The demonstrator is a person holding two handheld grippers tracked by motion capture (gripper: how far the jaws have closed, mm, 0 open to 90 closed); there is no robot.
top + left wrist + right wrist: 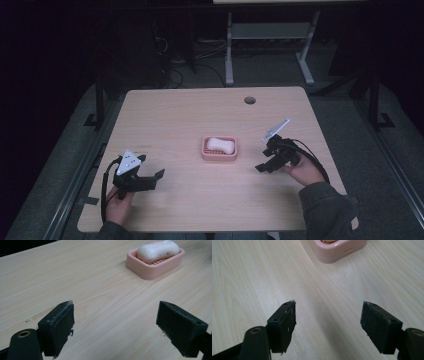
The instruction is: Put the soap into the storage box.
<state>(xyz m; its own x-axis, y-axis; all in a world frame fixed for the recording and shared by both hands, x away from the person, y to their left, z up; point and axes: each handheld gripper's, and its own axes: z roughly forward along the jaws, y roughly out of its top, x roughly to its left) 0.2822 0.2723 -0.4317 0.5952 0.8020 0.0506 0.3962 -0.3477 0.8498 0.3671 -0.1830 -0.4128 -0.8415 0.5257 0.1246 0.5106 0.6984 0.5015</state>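
White, rounded, waisted bar of soap lies flat in a pink rectangular plastic soap dish with slatted floor, mid-bench. Pale wood-grain bench carries the dish. Left tongs left of the dish, wide apart, empty. Right tongs right of the dish, wide apart, empty.

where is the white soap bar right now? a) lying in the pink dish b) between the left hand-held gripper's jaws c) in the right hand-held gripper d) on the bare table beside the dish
a: the white soap bar lies in the pink dish, and both hand-held grippers are empty.
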